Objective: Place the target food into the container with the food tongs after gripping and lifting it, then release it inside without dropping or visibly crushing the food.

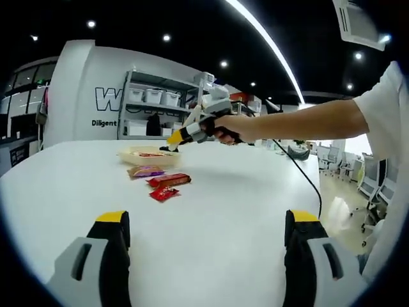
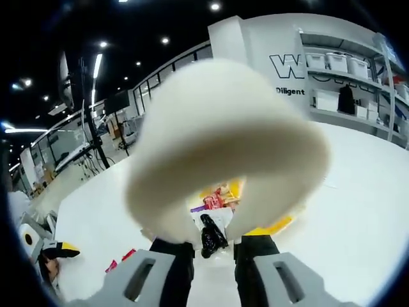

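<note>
The left gripper (image 1: 203, 240) is held low over the white table (image 1: 243, 192), its yellow-tipped jaws standing wide apart with nothing between them. Further along the table, in the left gripper view, lies a shallow pale container (image 1: 148, 155) with something red inside; just in front of it lie three wrapped snacks: a purple packet (image 1: 146, 171), a dark red bar (image 1: 169, 180) and a small red packet (image 1: 163, 193), close together but outside the container. A person's hand (image 1: 231, 130) holds the right gripper (image 1: 174, 137) above the far right edge of the container, its yellow-tipped end pointing down toward it. In the right gripper view, the right gripper's (image 2: 213, 246) jaws are drawn close together on the handle end of white food tongs (image 2: 223, 147), whose broad looped body blocks most of the scene. Through the gap between the tong arms the container (image 2: 276, 225) shows below, with colourful wrappers and a dark object in it; whether the tongs hold any food cannot be determined. A red packet (image 2: 121, 259) lies on the table at lower left. Shelving with white bins (image 1: 153, 96) stands behind.
</note>
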Demonstrator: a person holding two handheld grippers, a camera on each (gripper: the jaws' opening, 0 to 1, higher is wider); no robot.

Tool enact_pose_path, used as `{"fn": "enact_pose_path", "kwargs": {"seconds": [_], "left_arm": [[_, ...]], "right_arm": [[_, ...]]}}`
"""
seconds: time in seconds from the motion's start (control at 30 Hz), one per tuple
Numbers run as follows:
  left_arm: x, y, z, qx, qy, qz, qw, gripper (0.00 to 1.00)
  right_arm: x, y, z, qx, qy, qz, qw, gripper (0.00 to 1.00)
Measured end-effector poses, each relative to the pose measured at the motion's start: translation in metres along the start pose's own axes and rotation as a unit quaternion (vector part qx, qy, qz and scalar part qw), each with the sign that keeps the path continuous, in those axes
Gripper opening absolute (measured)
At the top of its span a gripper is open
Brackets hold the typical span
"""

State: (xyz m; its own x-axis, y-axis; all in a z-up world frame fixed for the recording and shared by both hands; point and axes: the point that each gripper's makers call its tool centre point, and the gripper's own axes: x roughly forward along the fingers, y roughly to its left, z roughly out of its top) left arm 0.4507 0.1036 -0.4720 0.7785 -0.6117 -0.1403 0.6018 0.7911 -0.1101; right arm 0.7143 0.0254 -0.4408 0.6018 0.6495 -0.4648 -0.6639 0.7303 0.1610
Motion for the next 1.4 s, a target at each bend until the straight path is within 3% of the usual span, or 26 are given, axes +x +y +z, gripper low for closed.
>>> {"fn": "enact_pose_path", "kwargs": {"seconds": [0.17, 0.4, 0.83, 1.1, 1.33, 1.4], "left_arm": [[0.000, 0.000, 0.000, 0.001, 0.000, 0.001, 1.0000, 0.99], [0.000, 0.000, -0.002, 0.004, 0.004, 0.000, 1.0000, 0.99], [0.000, -0.001, -0.003, 0.003, 0.004, -0.001, 1.0000, 0.99], [0.000, -0.001, -0.003, -0.001, 0.004, -0.002, 1.0000, 0.99], [0.000, 0.001, -0.003, -0.003, 0.003, 0.001, 1.0000, 0.99], [-0.001, 0.001, -0.002, -0.006, 0.001, 0.001, 1.0000, 0.99]], "right_arm": [[0.012, -0.005, -0.002, -0.006, 0.001, -0.002, 1.0000, 0.17], [0.024, -0.015, 0.002, 0.030, -0.007, -0.017, 0.9994, 0.17], [0.039, -0.026, 0.000, 0.013, -0.016, -0.034, 0.9992, 0.18], [0.037, -0.024, 0.003, 0.012, -0.027, -0.030, 0.9991, 0.21], [0.023, -0.020, 0.017, 0.005, -0.048, -0.031, 0.9983, 0.21], [0.021, -0.020, 0.016, 0.022, -0.043, -0.032, 0.9983, 0.21]]}}
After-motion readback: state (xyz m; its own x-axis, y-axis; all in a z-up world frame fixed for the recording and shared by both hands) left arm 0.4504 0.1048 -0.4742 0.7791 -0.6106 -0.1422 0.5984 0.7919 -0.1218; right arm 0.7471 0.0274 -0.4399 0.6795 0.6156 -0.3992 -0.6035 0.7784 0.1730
